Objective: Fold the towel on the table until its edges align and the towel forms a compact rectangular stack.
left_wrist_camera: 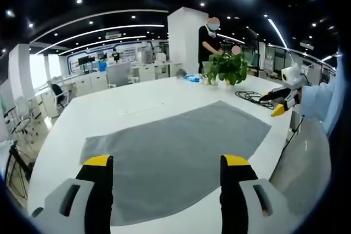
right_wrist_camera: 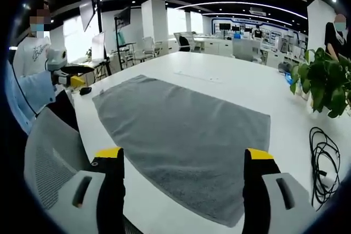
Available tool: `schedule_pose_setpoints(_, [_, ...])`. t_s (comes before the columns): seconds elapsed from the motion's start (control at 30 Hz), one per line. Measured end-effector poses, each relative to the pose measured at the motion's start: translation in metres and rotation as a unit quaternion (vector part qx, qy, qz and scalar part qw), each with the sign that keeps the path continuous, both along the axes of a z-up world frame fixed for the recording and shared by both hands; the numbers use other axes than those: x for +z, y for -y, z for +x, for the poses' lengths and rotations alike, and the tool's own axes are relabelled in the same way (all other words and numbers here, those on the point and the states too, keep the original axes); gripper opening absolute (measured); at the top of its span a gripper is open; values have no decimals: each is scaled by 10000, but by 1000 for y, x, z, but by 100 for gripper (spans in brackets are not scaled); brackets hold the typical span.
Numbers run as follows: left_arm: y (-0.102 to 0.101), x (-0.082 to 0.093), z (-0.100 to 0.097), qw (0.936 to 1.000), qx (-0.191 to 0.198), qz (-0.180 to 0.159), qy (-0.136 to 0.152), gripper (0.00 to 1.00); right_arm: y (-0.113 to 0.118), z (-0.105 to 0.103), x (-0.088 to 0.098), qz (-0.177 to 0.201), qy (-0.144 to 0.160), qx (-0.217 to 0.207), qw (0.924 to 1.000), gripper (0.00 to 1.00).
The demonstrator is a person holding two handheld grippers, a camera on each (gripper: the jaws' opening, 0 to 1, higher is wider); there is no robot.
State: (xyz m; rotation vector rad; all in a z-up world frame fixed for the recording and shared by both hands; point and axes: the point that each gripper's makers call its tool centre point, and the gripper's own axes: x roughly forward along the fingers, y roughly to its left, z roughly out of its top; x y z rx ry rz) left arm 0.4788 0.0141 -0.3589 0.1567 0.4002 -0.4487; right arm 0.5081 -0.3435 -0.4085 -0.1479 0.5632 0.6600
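A grey towel point(left_wrist_camera: 175, 146) lies spread flat on the white table point(left_wrist_camera: 109, 113). My left gripper point(left_wrist_camera: 167, 163) hovers over the towel's near edge, open, its yellow-tipped jaws wide apart and empty. In the same view my right gripper point(left_wrist_camera: 282, 105) is at the table's right side, held by a hand in a light blue sleeve. In the right gripper view the towel point(right_wrist_camera: 186, 135) stretches away from my open, empty right gripper point(right_wrist_camera: 184, 154). The left gripper point(right_wrist_camera: 71, 78) is beyond the towel's far left corner.
A potted plant point(left_wrist_camera: 226, 68) and a coiled black cable point(left_wrist_camera: 249, 96) sit past the towel's far end; the plant point(right_wrist_camera: 323, 80) and cable point(right_wrist_camera: 323, 157) are on the right in the right gripper view. A grey mesh chair point(right_wrist_camera: 49, 157) stands at the table edge. People stand behind the plant.
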Motion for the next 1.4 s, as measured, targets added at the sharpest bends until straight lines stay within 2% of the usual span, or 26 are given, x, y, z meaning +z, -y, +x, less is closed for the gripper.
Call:
schedule_pose_setpoints(0.43, [21, 2, 7, 9999, -143, -32, 21, 82, 7, 19, 7, -60, 60, -33, 10000, 90])
schedule_pose_setpoints(0.97, [64, 4, 22, 9993, -376, -27, 67, 82, 14, 48, 14, 39, 96, -122, 9999, 88])
schedule_pose_setpoints(1.17, [66, 0, 25, 9990, -431, -2, 88, 82, 22, 64, 21, 68, 134, -174, 9997, 88])
schedule_pose_setpoints(1.4, [80, -1, 29, 9990, -427, 32, 129, 82, 29, 78, 23, 92, 141, -203, 9997, 87])
